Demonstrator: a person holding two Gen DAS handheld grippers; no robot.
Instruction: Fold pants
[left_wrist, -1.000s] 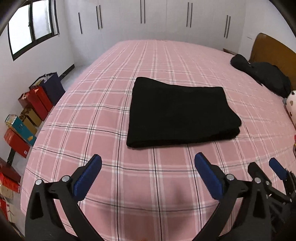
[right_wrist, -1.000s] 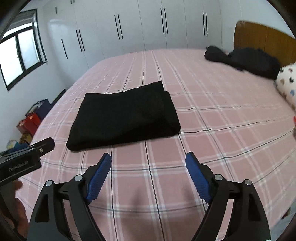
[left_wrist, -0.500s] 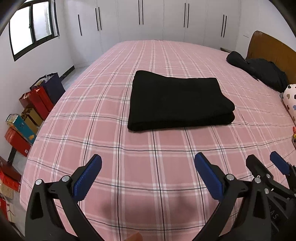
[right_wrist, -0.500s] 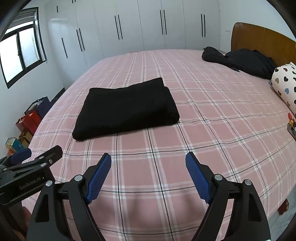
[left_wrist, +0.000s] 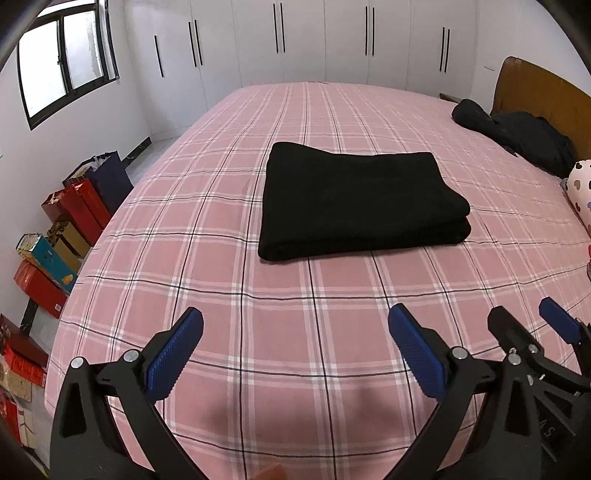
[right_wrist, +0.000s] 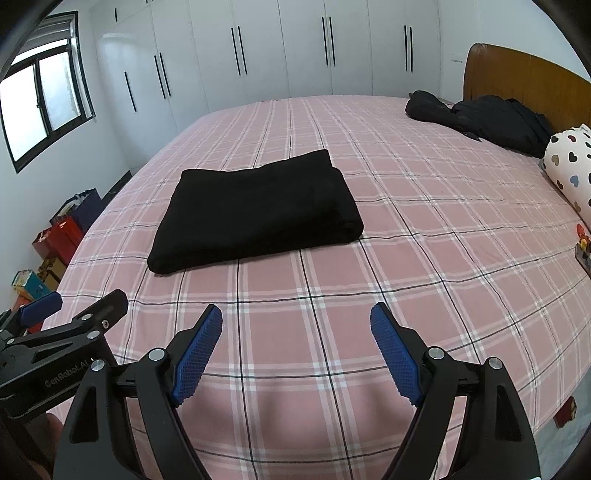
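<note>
The black pants (left_wrist: 358, 199) lie folded in a neat rectangle on the pink plaid bed (left_wrist: 295, 314); they also show in the right wrist view (right_wrist: 255, 214). My left gripper (left_wrist: 295, 354) is open and empty, held above the bed's near edge, well short of the pants. My right gripper (right_wrist: 297, 350) is open and empty beside it, also short of the pants. The right gripper shows at the left wrist view's lower right (left_wrist: 524, 332), and the left gripper shows at the right wrist view's lower left (right_wrist: 70, 317).
A heap of dark clothing (right_wrist: 480, 118) lies by the wooden headboard (right_wrist: 524, 85). A heart-print pillow (right_wrist: 570, 170) sits at the right edge. Boxes and bags (left_wrist: 55, 243) line the floor on the left. White wardrobes (left_wrist: 332, 40) stand behind the bed.
Both grippers have drawn back from the folded pants toward the bed's near edge and risen a little. The pants have not moved.
</note>
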